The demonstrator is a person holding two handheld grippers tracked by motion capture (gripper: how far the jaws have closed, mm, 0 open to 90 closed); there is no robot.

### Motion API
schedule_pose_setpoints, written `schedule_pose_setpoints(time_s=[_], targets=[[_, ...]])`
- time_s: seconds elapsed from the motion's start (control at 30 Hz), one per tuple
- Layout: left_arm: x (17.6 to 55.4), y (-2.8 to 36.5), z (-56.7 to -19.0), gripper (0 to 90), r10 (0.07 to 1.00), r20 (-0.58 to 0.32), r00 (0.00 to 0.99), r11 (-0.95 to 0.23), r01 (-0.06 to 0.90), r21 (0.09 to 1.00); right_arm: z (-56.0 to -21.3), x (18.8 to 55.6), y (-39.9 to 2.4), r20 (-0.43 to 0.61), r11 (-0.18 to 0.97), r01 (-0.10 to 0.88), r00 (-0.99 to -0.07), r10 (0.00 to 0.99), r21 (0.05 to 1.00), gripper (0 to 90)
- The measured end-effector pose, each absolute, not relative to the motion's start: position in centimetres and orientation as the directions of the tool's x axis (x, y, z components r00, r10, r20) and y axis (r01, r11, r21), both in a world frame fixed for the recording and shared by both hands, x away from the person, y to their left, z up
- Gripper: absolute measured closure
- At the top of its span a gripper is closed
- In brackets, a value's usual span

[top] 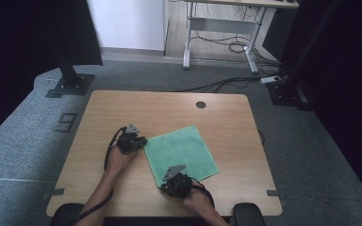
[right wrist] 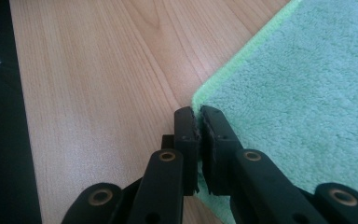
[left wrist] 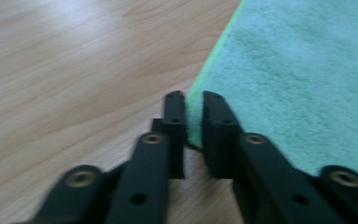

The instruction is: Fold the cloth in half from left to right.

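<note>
Between the jaws of the left gripper [left wrist: 193, 116] sits the near-left corner of a square green terry cloth [top: 181, 153]; the jaws are clenched on its hem. The right gripper [right wrist: 198, 126] pinches the near corner likewise. The cloth lies flat on the pale wooden bench [top: 122, 106]. It looks light, limp and unbreakable; corner hems give the surest hold, though it will sag between them.

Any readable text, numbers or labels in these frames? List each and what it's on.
"9": a large dark digit marked on the grey floor at about, left of the table.
Nothing to read on the green cloth, the table or the grippers.
</note>
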State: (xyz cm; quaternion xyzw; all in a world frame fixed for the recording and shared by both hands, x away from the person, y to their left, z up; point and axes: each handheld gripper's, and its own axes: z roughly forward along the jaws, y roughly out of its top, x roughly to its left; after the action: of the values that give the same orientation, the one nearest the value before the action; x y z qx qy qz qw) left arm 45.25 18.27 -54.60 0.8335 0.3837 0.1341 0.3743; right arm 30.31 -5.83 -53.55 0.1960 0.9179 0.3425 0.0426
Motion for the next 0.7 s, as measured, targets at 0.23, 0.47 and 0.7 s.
schedule_pose_setpoints(time_s=[0.23, 0.47, 0.7], targets=[[45.2, 18.0, -54.2, 87.8, 0.746, -0.047, 0.664, -0.45, 0.555, 0.699, -53.6, 30.5, -5.8, 0.091, 0.677, 0.344, -0.92, 0.381, 0.65, 84.4], [44.7, 19.9, -54.1, 88.2, 0.768, -0.066, 0.637, -0.423, 0.582, 0.694, -53.4, 30.4, -4.6, 0.112, 0.68, 0.331, -0.932, 0.346, 0.654, 84.4], [43.7, 22.4, -53.6, 88.1, 0.793, -0.062, 0.606, -0.406, 0.602, 0.688, -52.9, 30.1, -1.8, 0.13, 0.682, 0.299, -0.948, 0.289, 0.667, 84.3]])
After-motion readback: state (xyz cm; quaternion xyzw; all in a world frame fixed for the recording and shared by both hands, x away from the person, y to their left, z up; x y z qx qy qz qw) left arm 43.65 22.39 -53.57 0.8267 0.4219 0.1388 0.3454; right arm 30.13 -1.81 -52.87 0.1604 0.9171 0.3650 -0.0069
